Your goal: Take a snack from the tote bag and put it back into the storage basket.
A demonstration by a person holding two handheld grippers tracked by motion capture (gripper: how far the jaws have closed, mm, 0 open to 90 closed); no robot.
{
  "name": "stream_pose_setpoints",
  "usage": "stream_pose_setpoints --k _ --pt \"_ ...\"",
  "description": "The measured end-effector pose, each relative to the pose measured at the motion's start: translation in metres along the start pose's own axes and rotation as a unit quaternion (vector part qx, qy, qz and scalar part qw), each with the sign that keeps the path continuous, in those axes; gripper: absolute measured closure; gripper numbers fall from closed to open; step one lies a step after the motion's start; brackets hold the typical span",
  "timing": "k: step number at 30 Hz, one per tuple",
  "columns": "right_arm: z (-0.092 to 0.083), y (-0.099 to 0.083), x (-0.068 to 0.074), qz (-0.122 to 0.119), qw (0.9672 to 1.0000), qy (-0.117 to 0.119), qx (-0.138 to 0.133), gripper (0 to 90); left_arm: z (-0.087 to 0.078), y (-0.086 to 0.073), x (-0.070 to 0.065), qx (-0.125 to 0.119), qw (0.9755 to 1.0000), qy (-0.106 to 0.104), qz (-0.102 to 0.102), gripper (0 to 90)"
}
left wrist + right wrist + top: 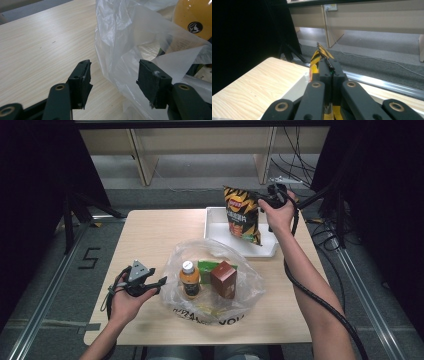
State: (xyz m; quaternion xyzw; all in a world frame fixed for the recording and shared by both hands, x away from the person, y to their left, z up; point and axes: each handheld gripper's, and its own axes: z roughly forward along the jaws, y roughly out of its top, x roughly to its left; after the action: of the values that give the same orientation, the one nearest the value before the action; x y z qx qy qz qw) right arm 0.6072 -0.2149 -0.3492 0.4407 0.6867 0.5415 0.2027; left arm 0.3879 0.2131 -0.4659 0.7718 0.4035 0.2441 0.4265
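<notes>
A yellow-and-black chip bag (pixel 242 215) hangs upright over the white tray (pixel 215 227), its lower edge near the tray floor. My right gripper (pixel 262 200) is shut on the bag's upper right edge; in the right gripper view the jaws pinch the bag's top seam (pixel 323 53). A clear plastic bag (pixel 215 280) lies mid-table with an orange juice bottle (pixel 189 279), a brown box (pixel 224 279) and a green packet (pixel 206 267) inside. My left gripper (pixel 159 282) stands open at the bag's left edge; the plastic film (pixel 120 50) lies between the jaws without being pinched.
The wooden table (pixel 145 235) has bare room at its left and back left. Black frame posts, cables (pixel 320 227) and a metal rail flank the table on the right. Wooden furniture legs stand on the floor beyond the far edge.
</notes>
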Motion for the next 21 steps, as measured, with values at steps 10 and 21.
stream_pose_setpoints --k 10,21 --pt "0.005 -0.002 -0.005 -0.012 0.9999 -0.007 0.002 90.0 0.000 0.000 0.000 0.000 1.0000 0.001 -0.001 43.3" --pt "0.005 -0.008 -0.016 -0.021 0.9984 -0.048 0.020 83.3 0.000 0.000 -0.001 0.003 1.0000 0.001 0.005 43.2"
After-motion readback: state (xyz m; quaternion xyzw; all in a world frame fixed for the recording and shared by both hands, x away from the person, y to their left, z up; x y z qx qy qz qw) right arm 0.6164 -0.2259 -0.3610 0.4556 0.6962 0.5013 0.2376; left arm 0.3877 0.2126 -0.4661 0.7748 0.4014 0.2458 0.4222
